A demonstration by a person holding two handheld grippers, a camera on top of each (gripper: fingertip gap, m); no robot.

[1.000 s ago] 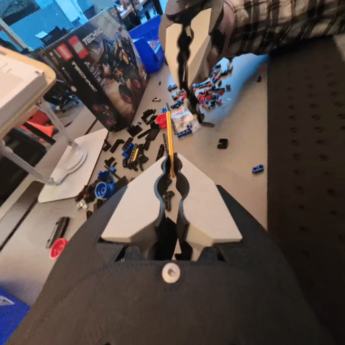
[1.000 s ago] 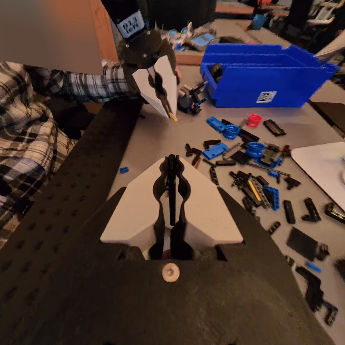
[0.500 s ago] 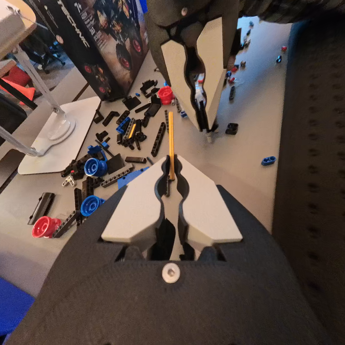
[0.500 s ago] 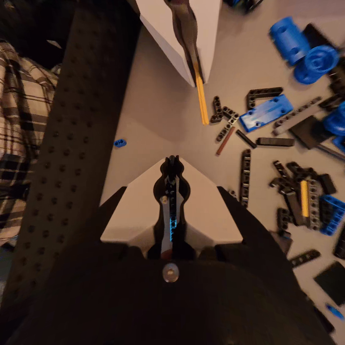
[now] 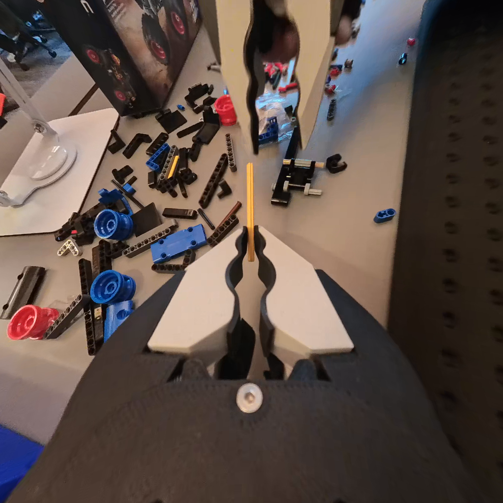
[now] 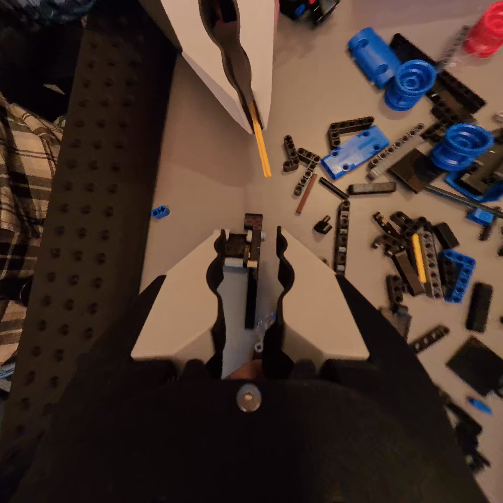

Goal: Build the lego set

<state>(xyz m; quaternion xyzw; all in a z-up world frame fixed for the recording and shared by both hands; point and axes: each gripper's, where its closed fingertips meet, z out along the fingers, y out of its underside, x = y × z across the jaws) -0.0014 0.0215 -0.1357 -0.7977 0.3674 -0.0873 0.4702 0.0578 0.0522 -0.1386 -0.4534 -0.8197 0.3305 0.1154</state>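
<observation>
My left gripper (image 5: 250,231) is shut on a long yellow axle (image 5: 250,201) that sticks forward, low over the grey table (image 5: 340,245). My right gripper (image 6: 251,232) is open. A small black assembly with grey and tan pins (image 6: 254,245) lies loose between its fingers. In the left wrist view that assembly (image 5: 292,177) lies on the table under the open right gripper (image 5: 277,149), just right of the axle's tip. The right wrist view shows the left gripper (image 6: 255,128) and the axle (image 6: 261,152) pointing toward the assembly.
Loose black beams, blue wheels (image 5: 113,224), a blue panel (image 5: 178,241) and a red wheel (image 5: 24,322) are scattered left of the axle. The set's box (image 5: 130,54) and a white stand base (image 5: 54,168) stand behind. A black perforated board (image 5: 449,245) edges the table's right side, near a small blue connector (image 5: 384,215). My hands' fingertips stand some 8 centimeters from each other. My right tips are roughly 9 centimeters from the small blue connector (image 5: 384,215). The right camera catches it too, in the right wrist view (image 6: 160,208).
My right gripper came down toward the table, opened and let go of the black assembly, which now lies on the table. My left gripper kept the yellow axle and moved lower and closer.
</observation>
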